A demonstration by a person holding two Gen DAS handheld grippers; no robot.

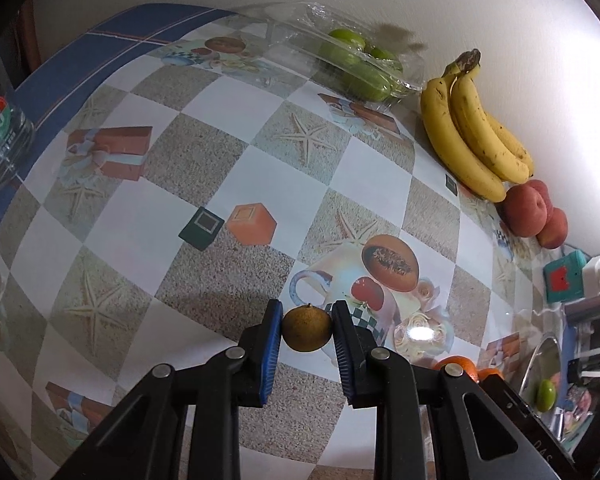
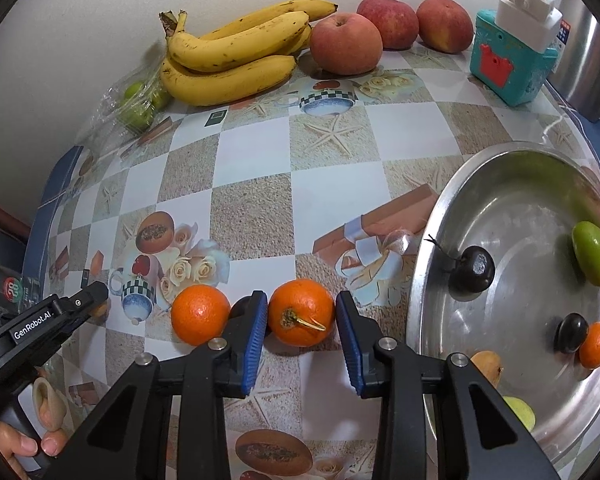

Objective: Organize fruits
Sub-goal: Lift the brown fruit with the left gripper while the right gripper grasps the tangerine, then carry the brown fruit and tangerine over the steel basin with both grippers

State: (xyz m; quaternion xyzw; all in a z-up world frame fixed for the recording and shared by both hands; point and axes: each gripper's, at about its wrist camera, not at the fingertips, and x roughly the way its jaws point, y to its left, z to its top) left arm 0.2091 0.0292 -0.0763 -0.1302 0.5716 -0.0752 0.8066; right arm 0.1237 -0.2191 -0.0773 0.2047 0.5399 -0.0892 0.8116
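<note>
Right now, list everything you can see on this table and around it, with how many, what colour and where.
bananas: one bunch, yellow, against the back wall
peaches: three, red, right of the bananas
clear plastic tray: one, holds green fruits, back left
steel basin: one, silver, right side
fruits in basin: two dark, one green, one small orange, others partly hidden
tangerines: two, orange, one between the right gripper's pads, one beside it
small brown fruit: one, in the left gripper
teal toy box: one, back right
glass: one, clear, left edge
tablecloth: checked, printed
left gripper: black, blue pads, shut on the brown fruit
right gripper: black, blue pads, around the tangerine
hand: holding the left gripper
</note>
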